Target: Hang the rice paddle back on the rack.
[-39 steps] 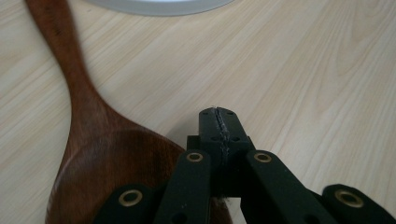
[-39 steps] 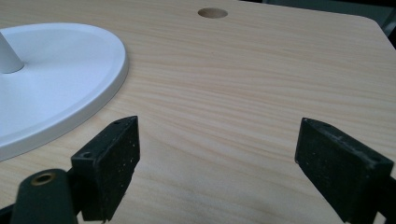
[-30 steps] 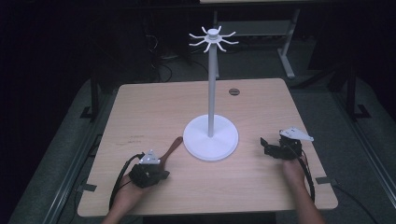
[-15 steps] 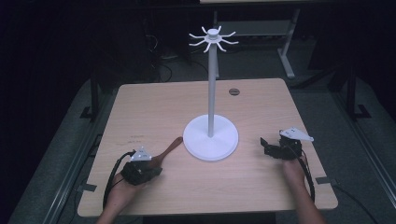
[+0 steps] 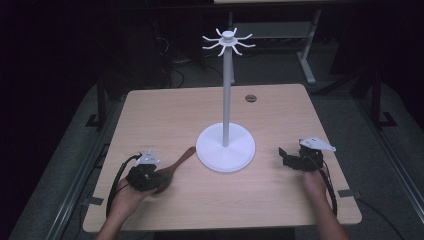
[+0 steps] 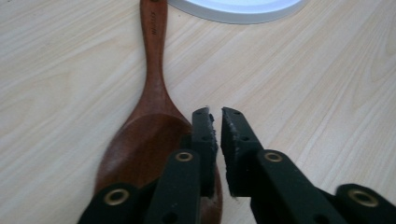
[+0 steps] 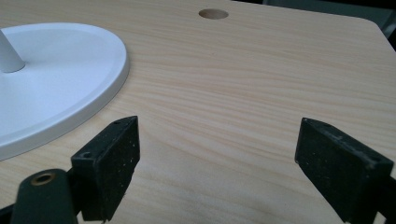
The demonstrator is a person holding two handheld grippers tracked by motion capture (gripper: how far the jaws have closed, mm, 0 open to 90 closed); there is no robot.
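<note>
Dark brown wooden spoon (image 6: 150, 126) flat on the light wood-grain tabletop (image 5: 180, 112), near the front left; bowl end toward the person, handle angled up and right with its tip just beside the rim of the round white base of the tall white hook stand (image 5: 225, 147). Left gripper (image 6: 217, 128) low over the right edge of the spoon's bowl, jaws nearly together with a thin slit between them, nothing visibly clamped between the pads. In the high view, left gripper (image 5: 143, 172) overlapping the bowl end of the spoon (image 5: 176, 162). Right gripper (image 5: 286, 157) at the table's right side, near the stand base but apart from it, jaws spread wide over bare wood, holding nothing. Small round hole (image 7: 213, 14) in the tabletop beyond the stand.
</note>
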